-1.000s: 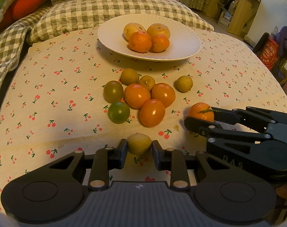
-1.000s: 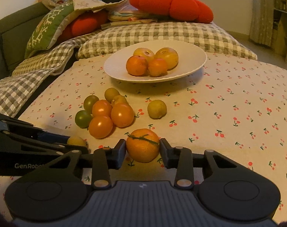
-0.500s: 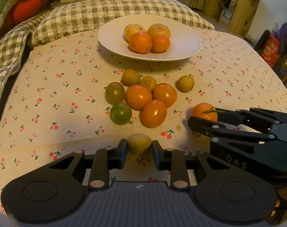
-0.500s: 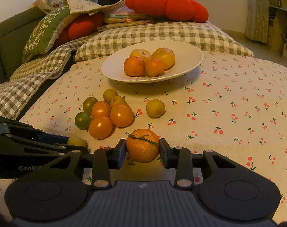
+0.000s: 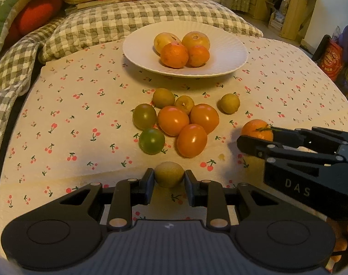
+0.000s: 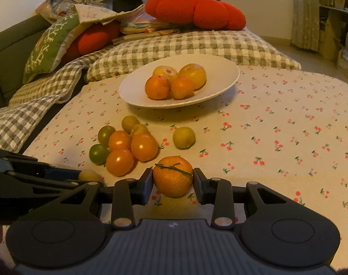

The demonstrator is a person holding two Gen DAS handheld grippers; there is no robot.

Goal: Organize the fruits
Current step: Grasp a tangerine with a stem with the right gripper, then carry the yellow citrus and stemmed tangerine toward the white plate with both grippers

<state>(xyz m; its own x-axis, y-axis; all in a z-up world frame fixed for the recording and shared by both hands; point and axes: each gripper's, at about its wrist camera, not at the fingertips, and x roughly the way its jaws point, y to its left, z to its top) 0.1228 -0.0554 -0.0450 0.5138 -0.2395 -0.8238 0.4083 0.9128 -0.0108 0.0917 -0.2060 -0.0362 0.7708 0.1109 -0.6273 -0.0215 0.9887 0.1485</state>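
My left hand-held gripper (image 5: 169,181) is gripping a small green fruit (image 5: 169,174); the right view is showing my right hand-held gripper (image 6: 172,181) clamping a tangerine (image 6: 172,176).

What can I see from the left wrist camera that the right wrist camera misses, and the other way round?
Only the left wrist view shows the left gripper pinching a small yellow-green fruit from both sides. Only the right wrist view shows the right gripper square-on, clamping the orange. Both show the white plate holding four fruits and the tomato cluster on the cherry-print cloth.
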